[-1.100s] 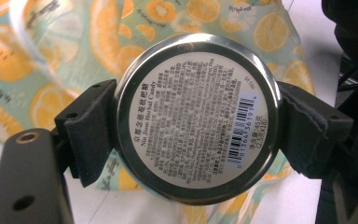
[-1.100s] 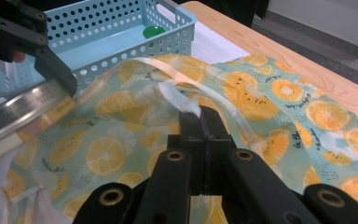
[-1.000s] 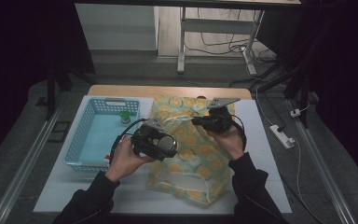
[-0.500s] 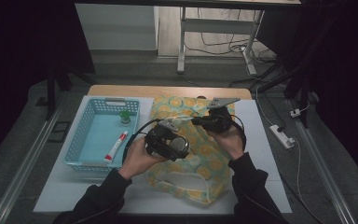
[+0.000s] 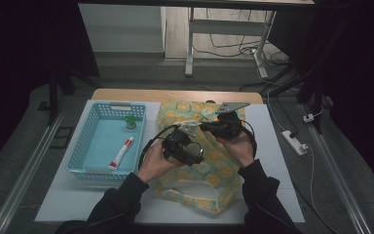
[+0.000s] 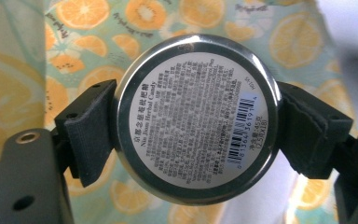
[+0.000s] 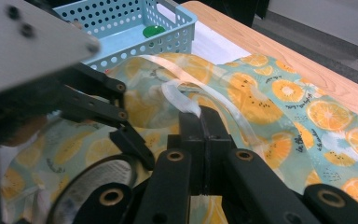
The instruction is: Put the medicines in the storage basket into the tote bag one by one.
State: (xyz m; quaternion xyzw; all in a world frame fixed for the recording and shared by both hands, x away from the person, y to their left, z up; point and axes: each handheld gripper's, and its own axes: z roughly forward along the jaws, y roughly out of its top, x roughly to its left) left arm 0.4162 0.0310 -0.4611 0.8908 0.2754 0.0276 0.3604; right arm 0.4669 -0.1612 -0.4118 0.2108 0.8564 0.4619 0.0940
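Note:
A round metal tin (image 6: 196, 123) with a printed label and barcode sits between the black pads (image 6: 91, 130) of my left gripper (image 6: 196, 126), which is shut on it. That gripper (image 5: 187, 146) hangs over a cloth bag (image 5: 209, 180) printed with orange slices. My right gripper (image 5: 219, 127) is shut on the bag's white strap (image 7: 186, 105) and holds it lifted. In the right gripper view the jaws (image 7: 199, 122) meet on the strap, and the tin (image 7: 98, 182) shows low at the left, close beside them.
A blue perforated basket (image 5: 80, 146) stands left of the bag, holding a red-and-white tube (image 5: 121, 152) and a green-capped thing (image 5: 131, 121). A white mat (image 5: 78, 200) covers the table. A power strip (image 5: 294, 143) lies on the floor to the right.
My left gripper has carried the tin rightward from beside the basket to above the bag, and a little lower. The right gripper has kept still on the strap.

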